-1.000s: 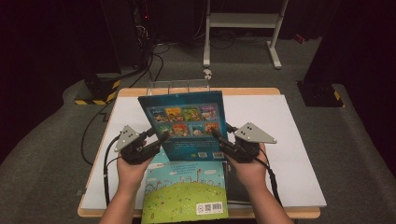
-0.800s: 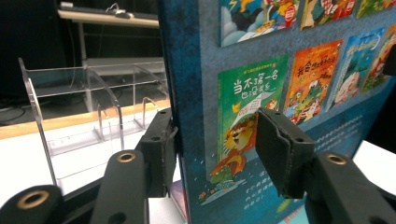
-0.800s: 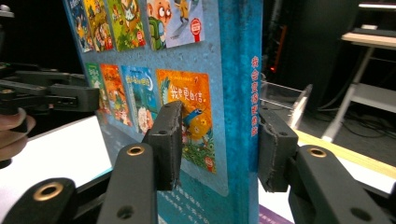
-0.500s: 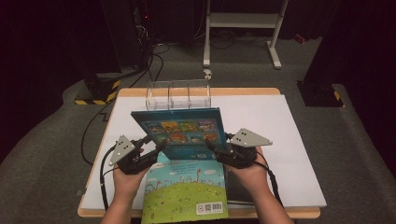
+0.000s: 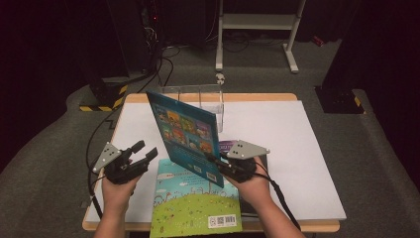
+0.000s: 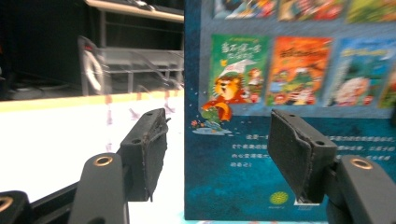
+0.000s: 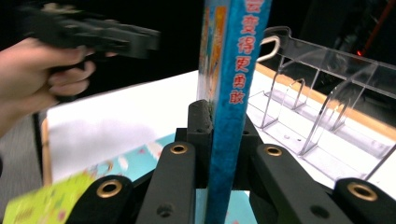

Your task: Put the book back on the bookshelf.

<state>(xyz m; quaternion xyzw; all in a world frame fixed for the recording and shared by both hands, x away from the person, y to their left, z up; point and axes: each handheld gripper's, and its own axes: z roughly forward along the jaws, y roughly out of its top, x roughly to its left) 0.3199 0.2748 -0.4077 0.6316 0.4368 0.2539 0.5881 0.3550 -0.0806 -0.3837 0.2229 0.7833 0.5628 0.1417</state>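
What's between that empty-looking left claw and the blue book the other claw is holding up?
Nothing. In the high view, only bare white table separates the left gripper from the blue book. The left gripper view shows the same gap.

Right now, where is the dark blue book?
High view: the blue book stands upright at table centre, clamped by the right gripper, before the clear rack.

Blue book (image 5: 185, 134): glossy printed card cover, smooth. Green book (image 5: 195, 208): glossy paper cover. Rack (image 5: 210, 99): clear, smooth plastic. Desk (image 5: 292, 148): matt white top, wood edge. Left gripper (image 5: 143, 151) pads: matt black, rough-edged; brass-coloured metal rivets.
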